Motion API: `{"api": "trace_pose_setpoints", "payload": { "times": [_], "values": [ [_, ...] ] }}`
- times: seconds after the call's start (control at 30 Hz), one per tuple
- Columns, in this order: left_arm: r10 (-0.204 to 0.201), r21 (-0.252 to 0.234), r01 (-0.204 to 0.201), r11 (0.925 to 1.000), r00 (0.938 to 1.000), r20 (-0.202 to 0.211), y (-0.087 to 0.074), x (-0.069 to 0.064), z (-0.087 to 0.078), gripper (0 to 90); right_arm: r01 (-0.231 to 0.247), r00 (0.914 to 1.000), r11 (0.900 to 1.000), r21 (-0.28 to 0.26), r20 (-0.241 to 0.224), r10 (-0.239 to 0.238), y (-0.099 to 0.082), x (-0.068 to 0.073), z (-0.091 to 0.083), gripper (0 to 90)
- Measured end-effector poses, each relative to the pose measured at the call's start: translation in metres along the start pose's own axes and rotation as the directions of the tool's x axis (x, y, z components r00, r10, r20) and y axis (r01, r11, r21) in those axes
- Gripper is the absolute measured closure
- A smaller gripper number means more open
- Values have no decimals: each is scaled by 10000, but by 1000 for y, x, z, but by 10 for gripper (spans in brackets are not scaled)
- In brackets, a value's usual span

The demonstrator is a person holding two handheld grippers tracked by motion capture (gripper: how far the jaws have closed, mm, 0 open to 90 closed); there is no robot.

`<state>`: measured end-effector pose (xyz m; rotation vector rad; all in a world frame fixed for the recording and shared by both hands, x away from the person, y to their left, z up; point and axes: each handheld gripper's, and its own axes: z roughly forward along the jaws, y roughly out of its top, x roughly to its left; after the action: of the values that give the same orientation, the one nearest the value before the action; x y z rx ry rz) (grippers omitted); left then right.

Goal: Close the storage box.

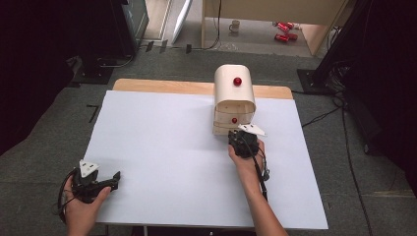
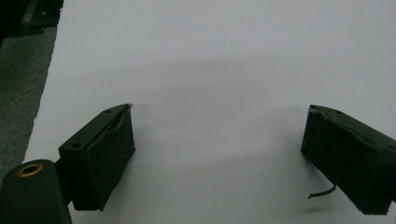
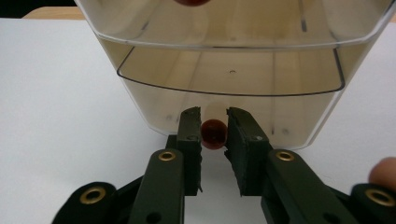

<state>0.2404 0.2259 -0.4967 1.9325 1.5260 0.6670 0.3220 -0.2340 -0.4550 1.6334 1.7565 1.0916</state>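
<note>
High view: a white sheet (image 1: pixel 162 162) covers a wooden table (image 1: pixel 162 86) standing on grey carpet. A small cream drawer cabinet (image 1: pixel 234 98) with a rounded top stands at the far middle-right of the sheet. It carries one red knob (image 1: pixel 237 81) on its upper front and a second, lower red knob (image 1: pixel 234 120) on the bottom drawer.

The right gripper (image 1: pixel 242 139), held in the right hand (image 1: pixel 248 156), sits directly at the cabinet's lower front. Right gripper view: its jaws are clenched on the lower red knob (image 3: pixel 214 133), one pad on each side of it, touching. The clear drawer front (image 3: pixel 233 60) rises just behind the knob.

The left gripper (image 1: pixel 114 180), held in the left hand (image 1: pixel 82 204), lies at the near-left corner of the sheet, well apart from the cabinet. Left gripper view: its jaws stand wide apart, released, with bare white sheet (image 2: pixel 219 70) between them.

A mug (image 1: pixel 234 25) and red cans (image 1: pixel 284 30) lie on the floor beyond the table.
</note>
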Motion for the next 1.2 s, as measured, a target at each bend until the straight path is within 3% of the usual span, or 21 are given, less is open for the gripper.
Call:
{"api": "trace_pose_setpoints", "payload": {
  "times": [0.17, 0.3, 0.5, 0.67, 0.73, 0.83, 0.97, 1.2],
  "values": [
    [-5, -4, 5, 10000, 10000, 2, 0, 0, 0, 95, -69, 9997, 10000, 45, -241, 71, -3, -5, -3, 653],
    [-8, -7, 8, 10000, 10000, 0, 0, 0, 0, 95, 259, 9984, 9992, 304, -513, -243, -8, -10, -6, 489],
    [-3, -7, 3, 10000, 10000, -3, 0, 0, 0, 95, 734, 9972, 9952, 645, -170, -725, -18, -18, -17, 178],
    [6, -3, -6, 10000, 10000, -8, 0, 0, 0, 95, 557, 9980, 9954, 775, -340, -532, -24, -33, -31, 73],
    [6, -7, -6, 10000, 10000, -10, 0, 0, 0, 95, 717, 9963, 9939, 834, -527, -674, -27, -39, -35, 7],
    [7, -6, -7, 10000, 10000, -11, 0, 0, 0, 95, 785, 9960, 9931, 874, -497, -744, -32, -48, -44, 0],
    [7, -6, -7, 10000, 10000, -13, 0, 0, 0, 95, 599, 9981, 9922, 1092, 47, -608, -40, -63, -52, 0],
    [11, -4, -11, 10000, 10000, -12, 0, 0, 0, 95, 474, 9980, 9897, 1350, 354, -526, -59, -88, -66, 0]
  ]
}}
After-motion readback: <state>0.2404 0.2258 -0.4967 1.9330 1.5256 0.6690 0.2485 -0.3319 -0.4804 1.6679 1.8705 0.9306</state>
